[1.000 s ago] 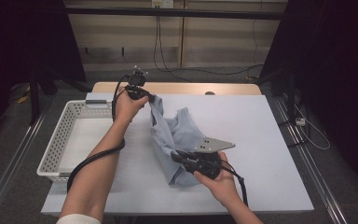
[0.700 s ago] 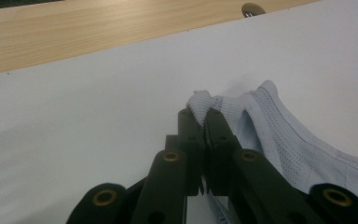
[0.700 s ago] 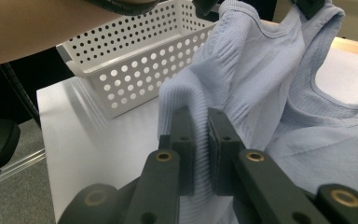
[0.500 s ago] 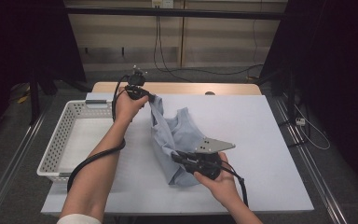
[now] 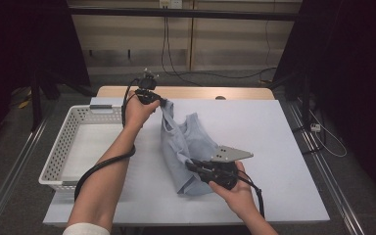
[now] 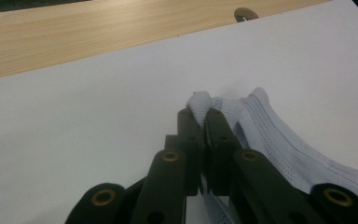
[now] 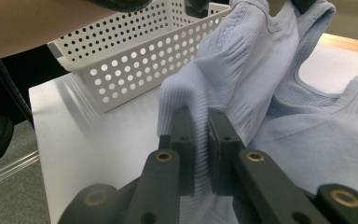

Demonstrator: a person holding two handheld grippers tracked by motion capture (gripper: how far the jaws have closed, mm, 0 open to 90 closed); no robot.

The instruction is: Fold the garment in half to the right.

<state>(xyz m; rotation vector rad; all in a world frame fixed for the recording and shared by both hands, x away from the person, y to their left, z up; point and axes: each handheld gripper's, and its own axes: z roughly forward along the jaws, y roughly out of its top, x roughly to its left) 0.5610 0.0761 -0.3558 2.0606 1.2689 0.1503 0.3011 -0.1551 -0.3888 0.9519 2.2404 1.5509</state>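
A light blue sleeveless knit top (image 5: 186, 147) lies partly lifted on the white table (image 5: 274, 132). My left gripper (image 5: 162, 103) is at the far end and is shut on a shoulder strap (image 6: 200, 101) of the top, which it holds up off the table. My right gripper (image 5: 192, 165) is nearer me and is shut on a ribbed fold at the top's side edge (image 7: 193, 100). The cloth stretches between the two grippers. In the right gripper view the left hand's forearm (image 7: 37, 23) crosses the upper left.
A white perforated basket (image 5: 76, 147) stands at the table's left side; its wall (image 7: 135, 56) also appears in the right gripper view. A wooden strip (image 6: 98, 32) with a round hole (image 6: 245, 14) runs along the far edge. Cables trail from both grippers.
The left gripper has lifted the strap slightly and the cloth is drawn a little tauter. The right gripper has barely shifted.
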